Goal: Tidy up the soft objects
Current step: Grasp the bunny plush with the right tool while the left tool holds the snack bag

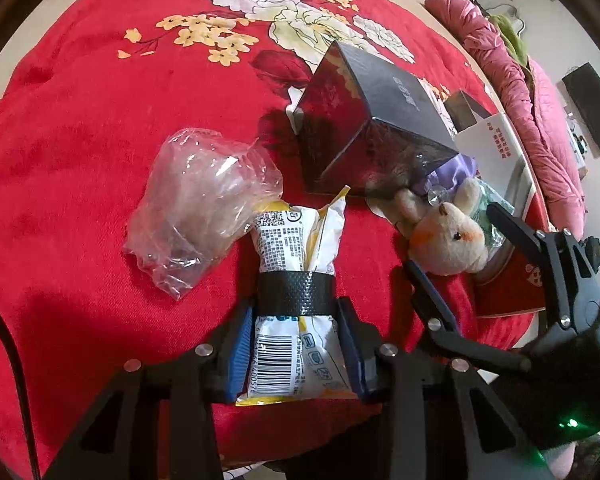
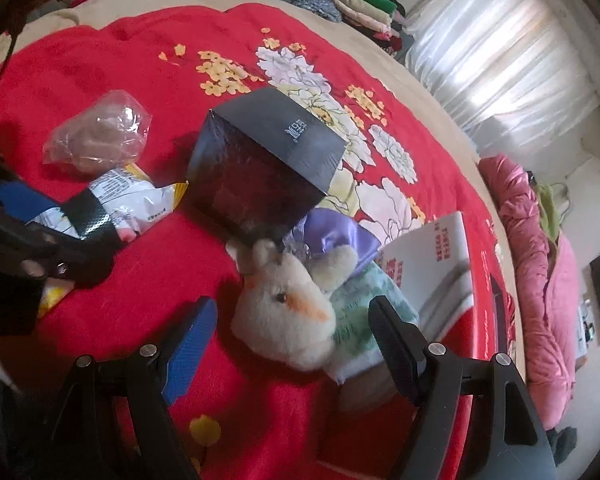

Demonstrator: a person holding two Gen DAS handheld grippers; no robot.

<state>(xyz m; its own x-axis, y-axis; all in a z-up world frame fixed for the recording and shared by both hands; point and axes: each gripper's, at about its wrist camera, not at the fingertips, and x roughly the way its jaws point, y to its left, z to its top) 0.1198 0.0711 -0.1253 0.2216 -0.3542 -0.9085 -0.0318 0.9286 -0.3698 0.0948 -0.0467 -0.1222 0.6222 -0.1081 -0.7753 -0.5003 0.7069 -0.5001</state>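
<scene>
My left gripper (image 1: 296,312) is shut on a white and yellow snack packet (image 1: 296,236), with a black band across it, low over the red floral blanket (image 1: 80,140). The packet also shows in the right wrist view (image 2: 128,196). A crumpled clear plastic bag (image 1: 200,208) lies just left of it. My right gripper (image 2: 292,344) is open around a cream plush rabbit (image 2: 288,316), one finger each side. The rabbit shows in the left wrist view (image 1: 448,240) with the right gripper (image 1: 460,248) around it. A green tissue pack (image 2: 364,312) lies under the rabbit.
A dark glossy box (image 1: 372,120) stands tilted behind the rabbit, on purple fabric (image 2: 332,240). A white box with red print (image 2: 432,264) sits at the bed's right edge. A pink quilt (image 2: 540,280) lies beyond the bed. Folded clothes (image 2: 364,4) are stacked at the back.
</scene>
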